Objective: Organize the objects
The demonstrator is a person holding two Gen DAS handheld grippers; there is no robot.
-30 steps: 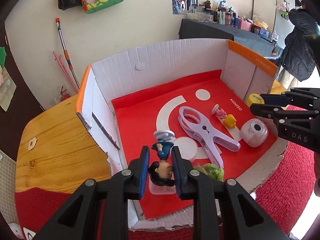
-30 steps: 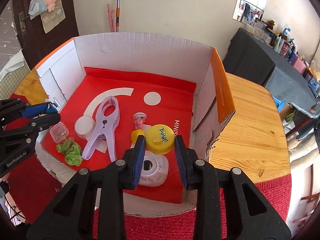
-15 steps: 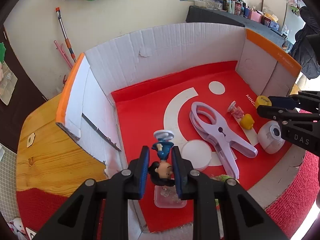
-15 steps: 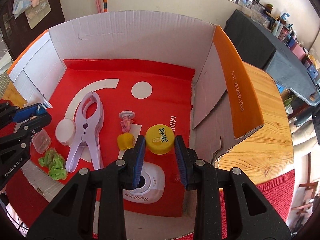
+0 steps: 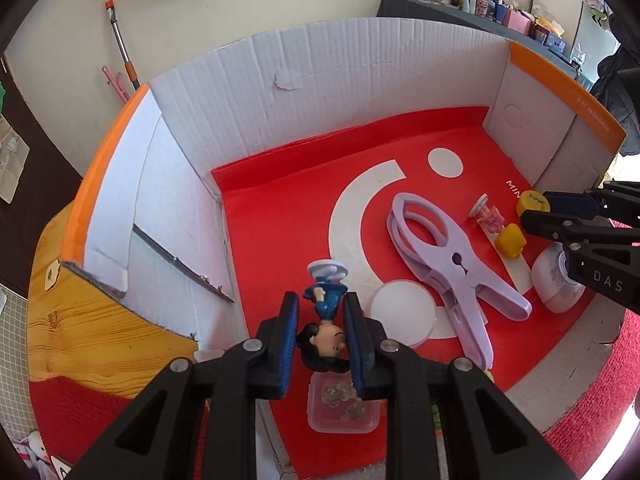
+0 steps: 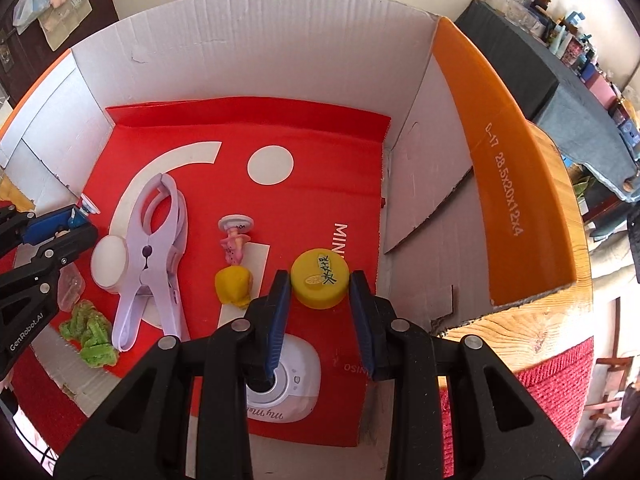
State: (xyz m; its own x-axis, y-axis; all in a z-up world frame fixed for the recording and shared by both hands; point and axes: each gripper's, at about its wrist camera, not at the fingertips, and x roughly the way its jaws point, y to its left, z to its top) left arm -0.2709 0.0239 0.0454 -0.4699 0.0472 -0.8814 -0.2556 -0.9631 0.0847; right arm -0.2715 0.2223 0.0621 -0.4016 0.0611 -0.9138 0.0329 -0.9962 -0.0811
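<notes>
Figurine held head-down, base pointing away.

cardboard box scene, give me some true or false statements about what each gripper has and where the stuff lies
1. The left gripper is shut on a small figurine with black hair and a blue body. True.
2. The right gripper is empty. False: it holds a round yellow bottle cap with black writing between its pads.
3. The large lilac plastic clamp lies on the red floor of the white cardboard box. True.
4. The green crinkled item sits against the box's back wall. False: it lies at the open front edge, near the clamp's handle ends.
5. The small pink figurine stands upright. False: it lies on its side beside a yellow lump.
</notes>
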